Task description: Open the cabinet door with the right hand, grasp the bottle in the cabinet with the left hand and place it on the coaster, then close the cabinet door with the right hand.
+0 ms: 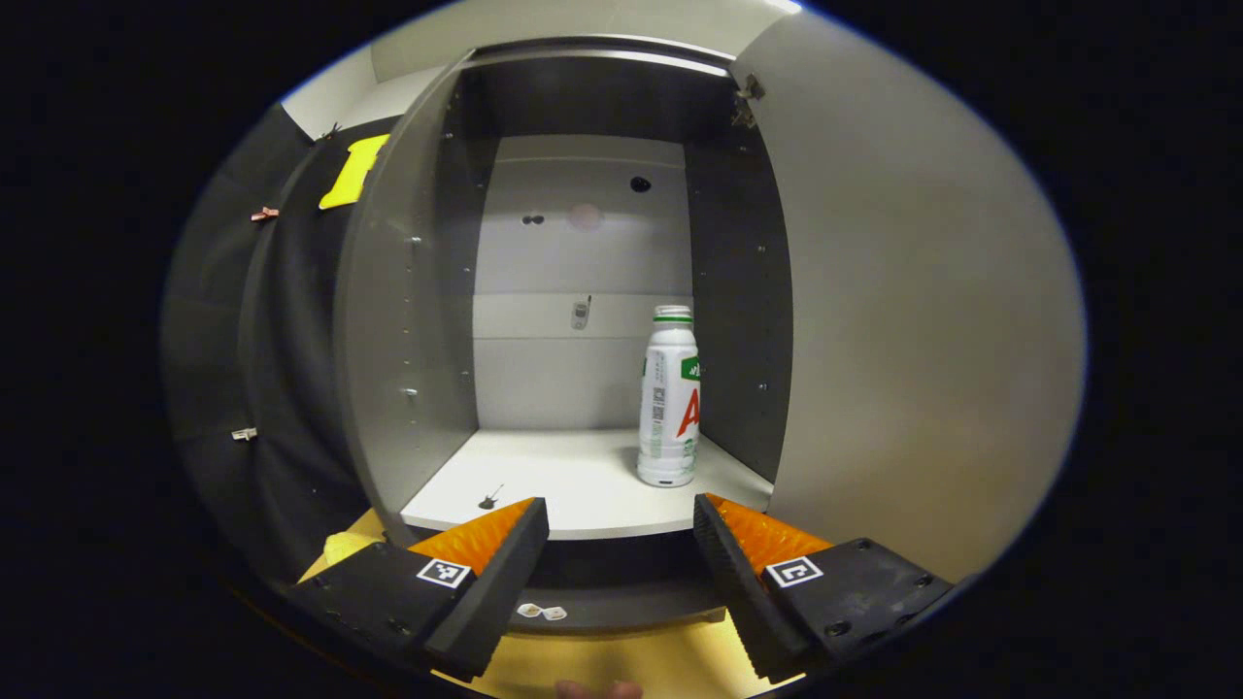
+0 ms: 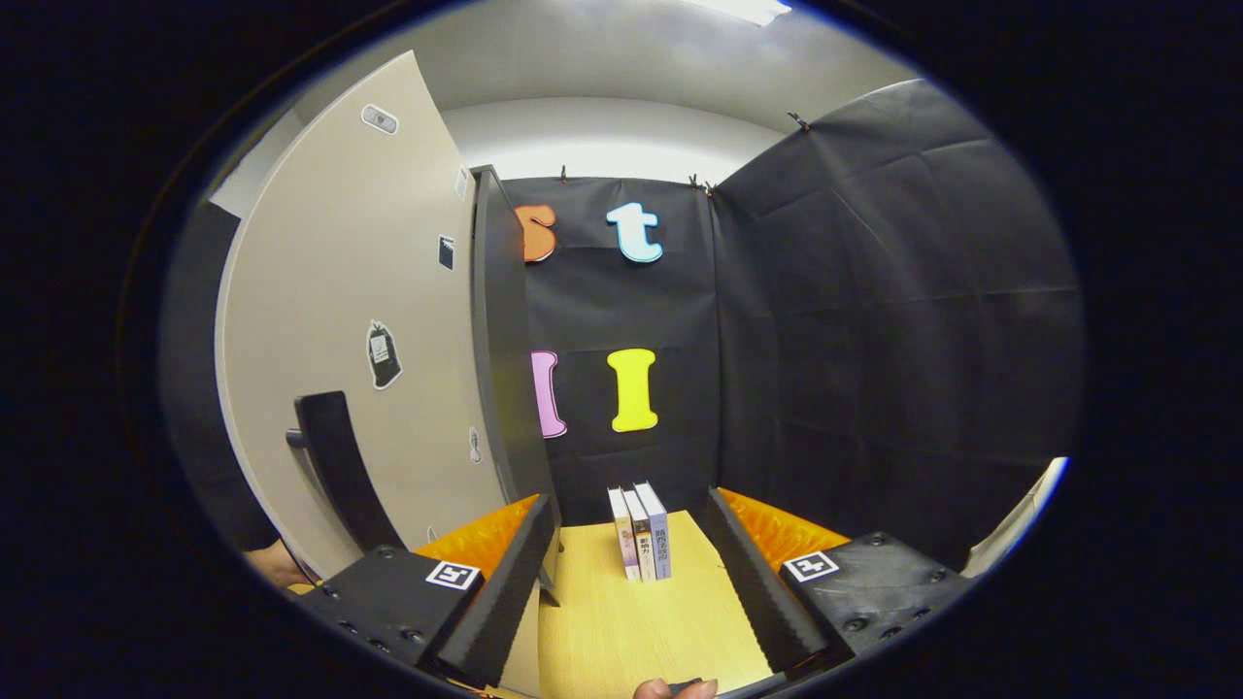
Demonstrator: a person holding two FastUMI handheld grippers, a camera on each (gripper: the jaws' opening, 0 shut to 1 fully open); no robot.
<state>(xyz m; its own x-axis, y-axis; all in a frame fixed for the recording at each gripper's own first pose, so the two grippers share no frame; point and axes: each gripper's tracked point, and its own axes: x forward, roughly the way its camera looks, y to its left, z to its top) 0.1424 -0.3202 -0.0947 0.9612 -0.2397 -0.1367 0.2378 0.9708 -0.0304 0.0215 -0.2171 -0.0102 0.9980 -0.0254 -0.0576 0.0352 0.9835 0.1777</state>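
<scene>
Fingers of your left gripper (image 1: 621, 529) are spread wide, nothing between them, sitting just in front of the cabinet (image 1: 408, 320) floor edge. Bottle (image 1: 669, 398) is ahead and a bit right of your centreline, upright, long axis vertical, standing near the right inner wall towards the front of the white shelf (image 1: 544, 476). Left is the nearer hand, as I read it; next move needs a reach forward with a slight shift right so the fingers straddle the bottle body.

Your right gripper (image 2: 626, 529) is also spread, holding nothing, over the yellow table (image 2: 631, 621) beside the open door (image 2: 359, 320); door handle (image 2: 335, 466) is to its left, untouched.

Count: one bottle, one cabinet, one door swung open, three books (image 2: 641, 532) standing past the right gripper. Can't spot the coaster from here.
</scene>
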